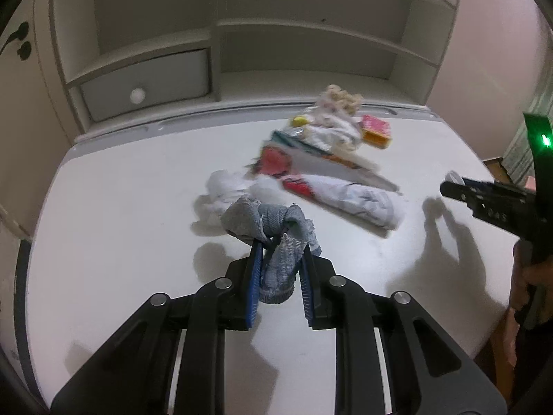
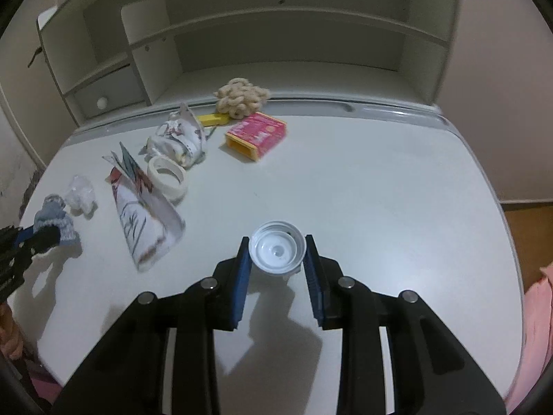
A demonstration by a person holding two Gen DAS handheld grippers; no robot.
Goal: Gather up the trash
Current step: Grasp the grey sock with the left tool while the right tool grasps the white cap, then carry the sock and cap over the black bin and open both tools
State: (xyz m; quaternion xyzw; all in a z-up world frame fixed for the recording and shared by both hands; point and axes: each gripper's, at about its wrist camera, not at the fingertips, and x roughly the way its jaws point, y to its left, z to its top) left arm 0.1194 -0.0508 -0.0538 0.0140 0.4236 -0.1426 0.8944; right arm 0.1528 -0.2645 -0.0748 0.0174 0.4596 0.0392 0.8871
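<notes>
The left gripper (image 1: 281, 245) has its blue pads clamped on a scrap of grey-blue knitted cloth (image 1: 273, 238), which hangs bunched between them just above the white table (image 1: 121, 207). Close behind the cloth lies a crumpled white tissue (image 1: 224, 190), and beyond that a heap of rubbish: a long torn wrapper with red print (image 2: 145, 221), a roll of tape (image 2: 168, 176) resting against it, some crumpled printed paper (image 2: 179, 135), a pink and yellow box (image 2: 257, 135) lying on its side, a yellow piece (image 2: 214, 119) and a beige tangle of cord (image 2: 242, 98) near the back edge under the shelves (image 2: 276, 45). Well apart from the heap, toward the near side of the table, the right gripper (image 2: 277, 252) has its fingers closed in on a white plastic cap (image 2: 277, 250), open side up, one pad against each side of its rim.
</notes>
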